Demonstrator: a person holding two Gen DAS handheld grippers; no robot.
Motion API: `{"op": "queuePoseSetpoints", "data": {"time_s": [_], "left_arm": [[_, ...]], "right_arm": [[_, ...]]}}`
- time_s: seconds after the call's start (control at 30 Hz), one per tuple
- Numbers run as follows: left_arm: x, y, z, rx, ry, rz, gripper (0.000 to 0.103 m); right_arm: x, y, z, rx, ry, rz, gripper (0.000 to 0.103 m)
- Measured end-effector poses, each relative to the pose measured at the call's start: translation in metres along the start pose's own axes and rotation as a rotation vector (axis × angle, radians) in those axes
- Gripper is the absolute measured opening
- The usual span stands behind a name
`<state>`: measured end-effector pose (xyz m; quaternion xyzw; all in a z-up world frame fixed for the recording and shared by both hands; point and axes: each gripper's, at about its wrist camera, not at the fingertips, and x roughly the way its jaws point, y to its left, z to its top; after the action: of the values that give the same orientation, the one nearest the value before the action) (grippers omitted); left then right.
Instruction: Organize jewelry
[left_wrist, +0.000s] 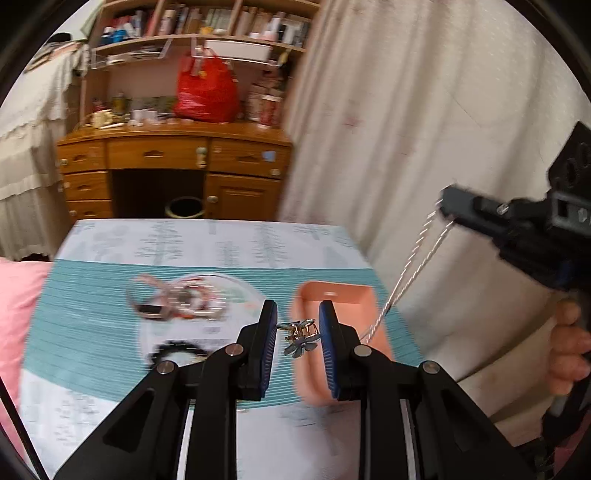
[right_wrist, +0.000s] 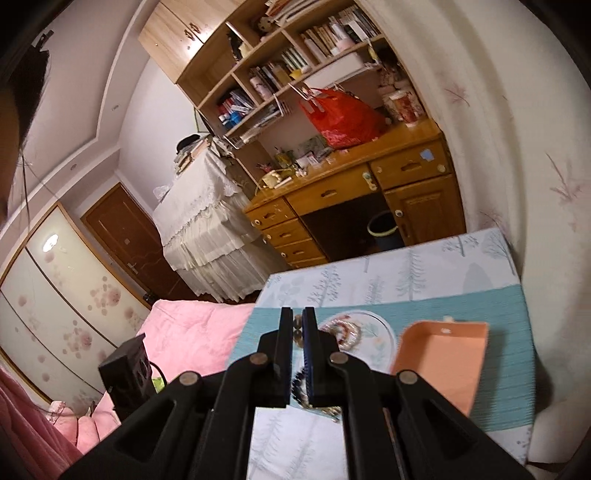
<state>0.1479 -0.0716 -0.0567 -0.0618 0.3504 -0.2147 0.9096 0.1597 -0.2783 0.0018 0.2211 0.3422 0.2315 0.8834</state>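
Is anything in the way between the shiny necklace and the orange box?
Nothing visible blocks it. The necklace hangs from the right tongs in the air, its flower pendant between the left tongs, just above the open orange box.

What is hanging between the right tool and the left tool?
A silver chain, seen in the left wrist view, runs from the right tool down to a flower pendant between the left tool fingers.

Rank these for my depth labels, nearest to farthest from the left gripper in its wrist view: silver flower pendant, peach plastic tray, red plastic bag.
1. Silver flower pendant: between the left gripper fingers.
2. Peach plastic tray: just beyond, slightly right, on the table.
3. Red plastic bag: far back, on the wooden desk.
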Motion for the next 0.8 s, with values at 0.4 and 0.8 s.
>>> {"op": "queuePoseSetpoints", "data": {"time_s": [0.4,0.8], "left_arm": [[0.089,-0.057,-0.029,0.046,0.149,-0.013,0.027],[0.097,-0.027,-0.044,0.013,0.276,0.104,0.067]], "right_arm": [[0.025,-0.099,-0.047,0.139,0.156,-0.072,0.008],[0.040,-0.130,-0.087,0.214,0.295,-0.210,0.040]]}}
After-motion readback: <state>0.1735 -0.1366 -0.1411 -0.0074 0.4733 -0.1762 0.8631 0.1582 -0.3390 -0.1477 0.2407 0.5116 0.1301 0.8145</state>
